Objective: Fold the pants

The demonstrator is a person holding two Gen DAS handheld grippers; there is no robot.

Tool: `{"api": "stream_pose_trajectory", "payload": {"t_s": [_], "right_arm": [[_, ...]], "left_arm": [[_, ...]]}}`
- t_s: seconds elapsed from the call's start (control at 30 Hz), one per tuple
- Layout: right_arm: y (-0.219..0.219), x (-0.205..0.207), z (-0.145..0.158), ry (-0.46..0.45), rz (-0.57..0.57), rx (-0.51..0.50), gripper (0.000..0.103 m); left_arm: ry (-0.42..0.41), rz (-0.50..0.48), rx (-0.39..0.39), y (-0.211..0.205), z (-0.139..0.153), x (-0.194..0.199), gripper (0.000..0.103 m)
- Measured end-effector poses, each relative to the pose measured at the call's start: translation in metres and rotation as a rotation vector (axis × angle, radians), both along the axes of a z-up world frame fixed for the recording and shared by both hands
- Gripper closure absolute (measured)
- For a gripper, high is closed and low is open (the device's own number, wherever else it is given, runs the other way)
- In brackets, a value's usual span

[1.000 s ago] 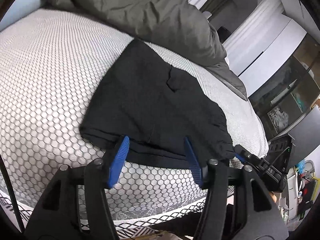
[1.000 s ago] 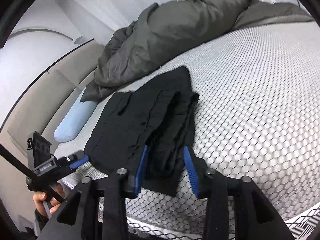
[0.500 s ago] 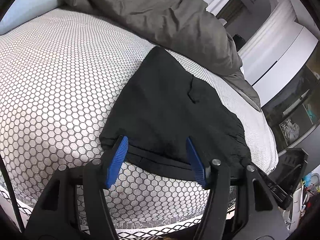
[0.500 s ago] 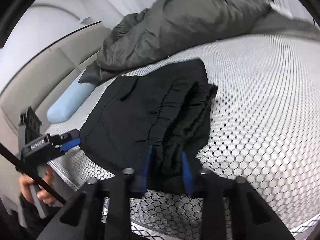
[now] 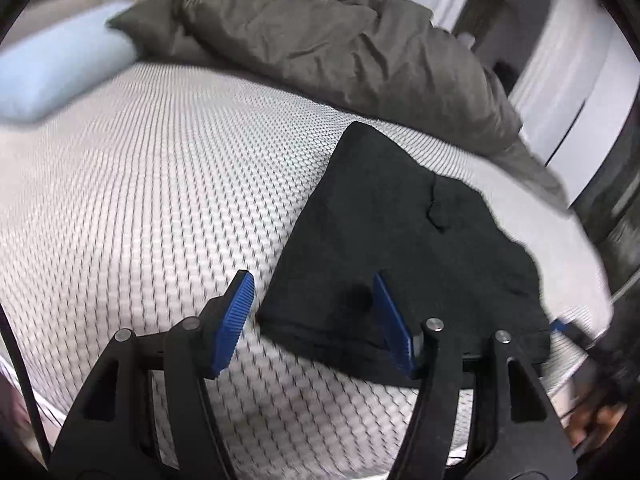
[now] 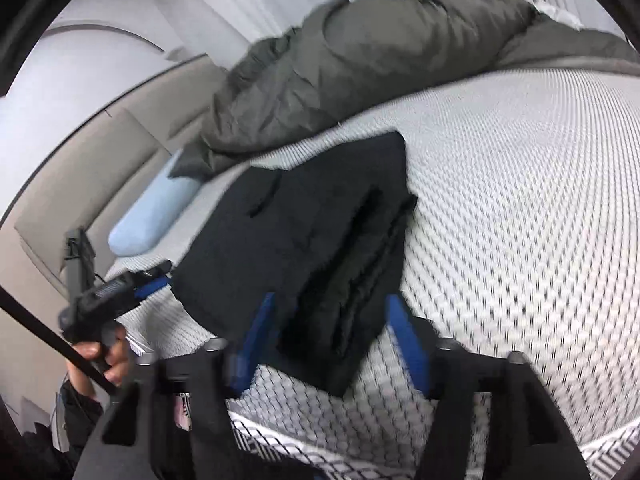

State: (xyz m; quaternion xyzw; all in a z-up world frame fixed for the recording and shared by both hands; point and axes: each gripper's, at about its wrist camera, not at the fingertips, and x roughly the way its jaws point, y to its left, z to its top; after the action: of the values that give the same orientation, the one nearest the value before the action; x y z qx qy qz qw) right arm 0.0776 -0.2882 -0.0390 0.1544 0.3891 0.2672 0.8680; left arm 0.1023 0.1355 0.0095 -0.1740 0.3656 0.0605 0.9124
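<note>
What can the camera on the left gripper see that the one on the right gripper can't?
Only the left view shows the white wardrobe doors beyond the bed. Only the right view shows the beige headboard, the pants' stacked folded edge, and the person's hand holding the left gripper. Both show the black pants, grey duvet, blue pillow and honeycomb mattress.

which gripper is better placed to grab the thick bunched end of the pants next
Right. The right gripper is opening with the pants' bunched, layered end lying between its fingers. The left gripper sits at the flat corner on the opposite side, one finger over bare mattress.
</note>
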Motion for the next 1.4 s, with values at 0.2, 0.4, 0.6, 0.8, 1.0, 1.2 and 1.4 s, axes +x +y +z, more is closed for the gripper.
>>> {"api": "stream_pose_trajectory", "payload": {"t_s": [0.2,0.4,0.6,0.8,1.0,1.2,1.4], "right_arm": [[0.010,0.045,-0.008,0.091,0.027,-0.020,0.025],[0.028,0.083,-0.026,0.161,0.070,-0.041,0.043],[0.034,0.091,-0.028,0.162,0.080,-0.048,0.057],[0.041,0.092,-0.027,0.121,0.073,-0.083,0.062],[0.047,0.113,-0.025,0.073,0.062,-0.132,0.063],[0.053,0.144,-0.024,0.057,0.019,-0.153,0.063],[0.054,0.161,-0.029,0.057,-0.001,-0.163,0.062]], "left_arm": [[0.067,-0.067,0.083,-0.010,-0.012,0.029,0.034],[0.118,-0.072,-0.024,0.002,-0.027,0.044,0.031],[0.120,-0.082,-0.067,0.006,-0.034,0.051,0.032],[0.106,-0.091,-0.071,0.000,-0.033,0.061,0.040],[0.105,-0.086,-0.062,-0.006,-0.032,0.088,0.040],[0.116,-0.072,-0.064,-0.010,-0.028,0.132,0.040],[0.125,-0.063,-0.070,-0.011,-0.029,0.161,0.040]]}}
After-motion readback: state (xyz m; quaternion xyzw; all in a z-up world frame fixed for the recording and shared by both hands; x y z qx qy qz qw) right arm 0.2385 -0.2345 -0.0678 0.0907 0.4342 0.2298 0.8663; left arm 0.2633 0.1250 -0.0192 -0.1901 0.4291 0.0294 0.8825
